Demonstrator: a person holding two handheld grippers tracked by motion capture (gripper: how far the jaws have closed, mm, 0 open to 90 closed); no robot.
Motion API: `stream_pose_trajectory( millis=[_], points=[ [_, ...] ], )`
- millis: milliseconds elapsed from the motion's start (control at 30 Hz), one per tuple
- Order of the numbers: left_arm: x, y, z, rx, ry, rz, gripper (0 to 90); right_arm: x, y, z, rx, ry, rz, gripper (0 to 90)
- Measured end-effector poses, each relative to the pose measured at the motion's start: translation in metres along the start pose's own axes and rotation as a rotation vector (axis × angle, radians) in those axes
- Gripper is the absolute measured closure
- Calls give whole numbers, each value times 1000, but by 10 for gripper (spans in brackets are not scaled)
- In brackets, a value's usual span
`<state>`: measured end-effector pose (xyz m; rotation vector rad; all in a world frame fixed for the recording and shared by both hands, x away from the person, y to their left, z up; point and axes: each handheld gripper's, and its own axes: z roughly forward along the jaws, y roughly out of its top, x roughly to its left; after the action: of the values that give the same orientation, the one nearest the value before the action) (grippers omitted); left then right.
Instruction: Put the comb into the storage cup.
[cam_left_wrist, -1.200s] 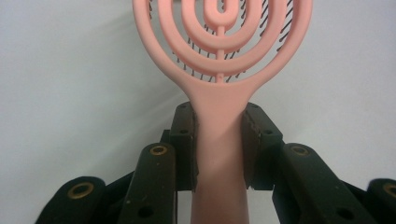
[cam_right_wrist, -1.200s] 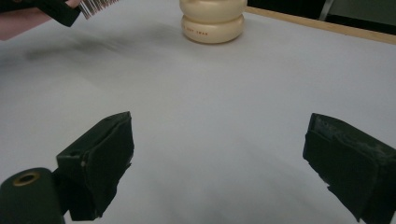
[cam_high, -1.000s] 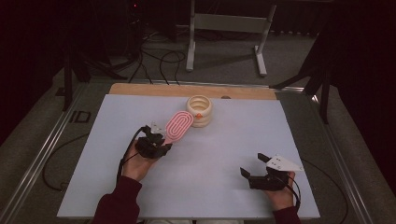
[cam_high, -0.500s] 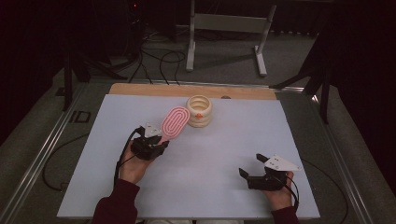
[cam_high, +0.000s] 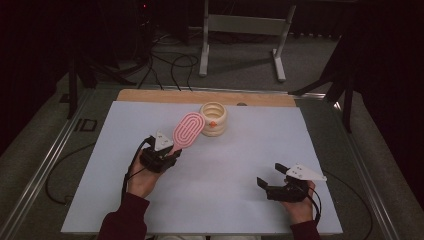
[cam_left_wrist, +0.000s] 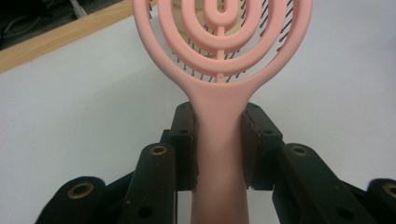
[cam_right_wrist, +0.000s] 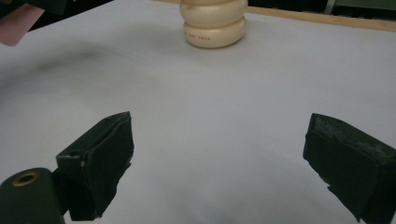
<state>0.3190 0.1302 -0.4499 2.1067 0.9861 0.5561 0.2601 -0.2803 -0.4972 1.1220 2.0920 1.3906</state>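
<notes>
- Hairbrush, pink and with an openwork head of nested loops, is held clear of the white table at about 11 o'clock from the table's middle, its head angled toward 1 o'clock.
- Its handle is clamped between the two jaws of the left gripper, which is closed on it; the pick-up is therefore judged to be done.
- Dark bristles are seen through the loops in the left gripper view, so the bristle side is taken to face away from that camera.
- At 12 o'clock a cream ribbed holder stands upright near the wooden edge, with the brush head just beside its rim and partly across it in the high view; whether they touch cannot be told.
- What is judged to be left: the brush is to be brought over the holder's mouth and set in or on it, then released.
- At 4 o'clock the right gripper is held low over bare table, its jaws spread wide and nothing between them, well apart from the holder.
</notes>
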Motion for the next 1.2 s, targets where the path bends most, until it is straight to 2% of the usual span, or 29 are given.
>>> stream_pose_trajectory(
  millis=[100,267,533,1033,1167,1200],
  points=[
    [-2,1,0,-3,-4,9,697,-1,3,-2,-4,-8,6,85],
    [-6,3,-1,-7,-3,26,697,-3,13,-3,-9,4,36,75],
    [-12,7,-5,-27,-7,38,697,-2,31,4,21,15,49,75],
    [-24,13,-17,-89,1,83,697,19,73,25,22,53,14,75],
    [-24,13,-17,-89,1,83,697,20,75,26,22,59,13,75],
    [-29,14,-17,-103,7,97,697,20,75,26,22,59,13,75]
  ],
)
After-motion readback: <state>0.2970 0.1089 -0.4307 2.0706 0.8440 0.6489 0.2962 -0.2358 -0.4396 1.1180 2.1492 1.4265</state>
